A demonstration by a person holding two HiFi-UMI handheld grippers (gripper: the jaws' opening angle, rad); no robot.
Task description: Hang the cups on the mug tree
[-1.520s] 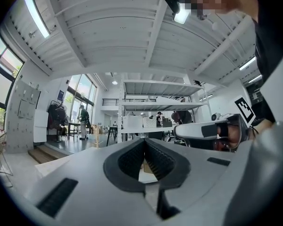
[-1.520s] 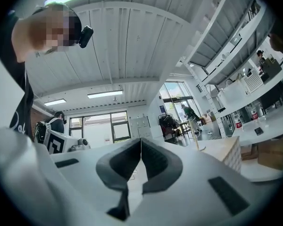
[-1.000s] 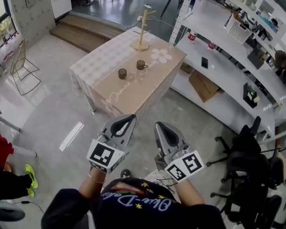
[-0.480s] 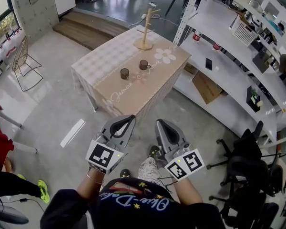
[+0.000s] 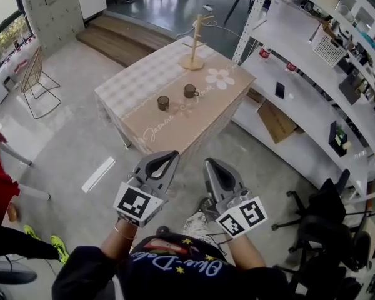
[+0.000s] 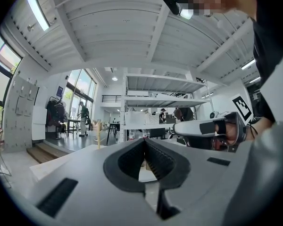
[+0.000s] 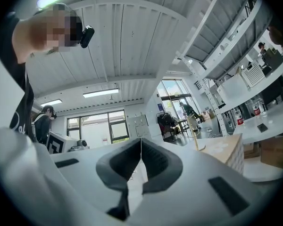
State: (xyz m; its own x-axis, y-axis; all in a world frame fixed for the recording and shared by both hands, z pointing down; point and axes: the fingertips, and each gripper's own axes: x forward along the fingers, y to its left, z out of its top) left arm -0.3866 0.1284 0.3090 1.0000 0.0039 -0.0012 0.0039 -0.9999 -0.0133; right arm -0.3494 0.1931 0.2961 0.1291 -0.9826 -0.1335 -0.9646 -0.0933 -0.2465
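Left claw [image 5: 170,155] and right claw [image 5: 211,163] were held side by side close to the person's body, over the floor [image 5: 69,142], well apart from the desk [image 5: 137,80]. Both claws were closed, jaw tips together, with nothing between them. Left cup [image 5: 163,102] and right cup [image 5: 190,91] stood upright near each other mid-desk. The wooden mug tree [image 5: 195,42] stood at the desk's far end, apart from both cups. White shelving [image 5: 300,49] ran beside the desk.
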